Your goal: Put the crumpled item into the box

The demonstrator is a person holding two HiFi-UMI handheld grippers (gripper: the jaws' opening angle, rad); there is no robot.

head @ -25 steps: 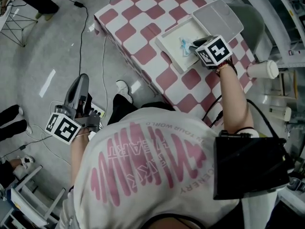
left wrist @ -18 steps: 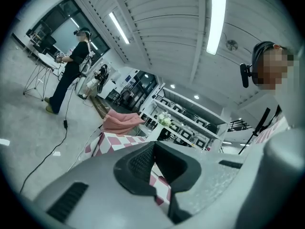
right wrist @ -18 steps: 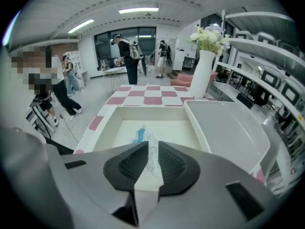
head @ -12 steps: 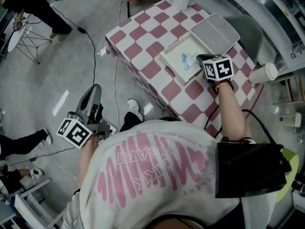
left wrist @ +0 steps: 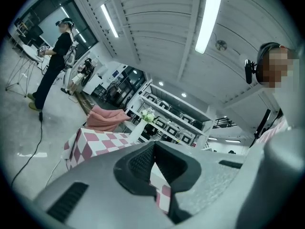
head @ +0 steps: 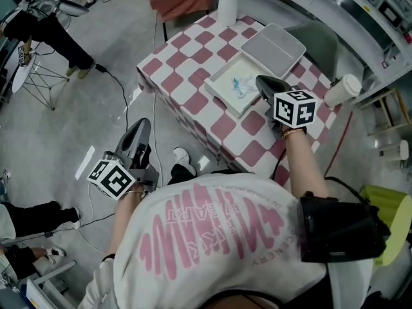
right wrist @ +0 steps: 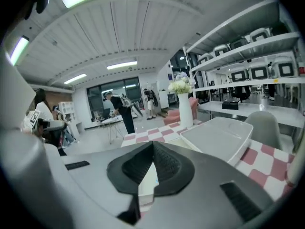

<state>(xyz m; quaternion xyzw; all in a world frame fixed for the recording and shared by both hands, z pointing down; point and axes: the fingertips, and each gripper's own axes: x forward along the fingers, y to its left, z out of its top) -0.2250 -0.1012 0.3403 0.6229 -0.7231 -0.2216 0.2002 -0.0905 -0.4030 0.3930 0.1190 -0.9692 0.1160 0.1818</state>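
Observation:
The crumpled pale-blue item [head: 239, 86] lies inside the open white box [head: 221, 93] on the checkered table [head: 187, 66]. My right gripper [head: 261, 81] hovers just right of the box, above the table. Its jaws have just been closing and now meet with nothing between them, as the right gripper view [right wrist: 153, 145] shows. My left gripper [head: 143, 125] hangs off the table's near-left side over the floor. Its jaws also meet at the tips with nothing held [left wrist: 153, 144].
The grey box lid [head: 273, 44] lies behind the box, also ahead in the right gripper view [right wrist: 219, 137]. A white vase [head: 226, 2] with flowers stands at the far table edge. A paper cup [head: 342, 90] stands right. Cables cross the floor [head: 109, 82]; a person [head: 38, 24] stands far left.
My right gripper has lifted out of the box and pulled back to its right, leaving the crumpled item inside, and its jaws have closed. The left gripper rose slightly.

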